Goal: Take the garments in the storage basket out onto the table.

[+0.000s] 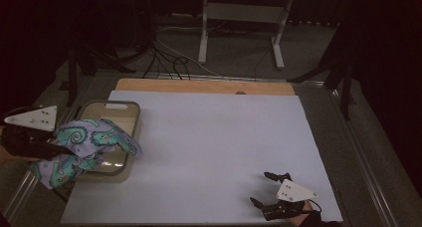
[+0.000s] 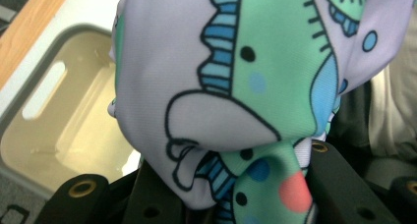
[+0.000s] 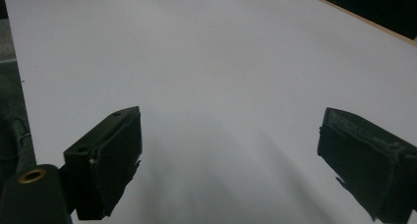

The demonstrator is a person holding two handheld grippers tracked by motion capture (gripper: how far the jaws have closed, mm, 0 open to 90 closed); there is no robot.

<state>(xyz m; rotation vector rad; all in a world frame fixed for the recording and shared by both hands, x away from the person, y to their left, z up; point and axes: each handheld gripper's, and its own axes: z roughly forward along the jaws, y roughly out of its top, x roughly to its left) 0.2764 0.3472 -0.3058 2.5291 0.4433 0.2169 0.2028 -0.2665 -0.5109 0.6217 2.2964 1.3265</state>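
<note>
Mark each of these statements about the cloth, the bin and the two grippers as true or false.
1. The left gripper is shut on the cloth. True.
2. The cloth is plain white. False: it is pale lilac with a green and blue print.
3. The right gripper holds a cup. False: its jaws are open with nothing between them, over the white sheet.
4. The bin sits at the left edge of the sheet. True.
5. The cloth lies flat in the middle of the sheet. False: it hangs bunched from the left gripper over the bin.
</note>
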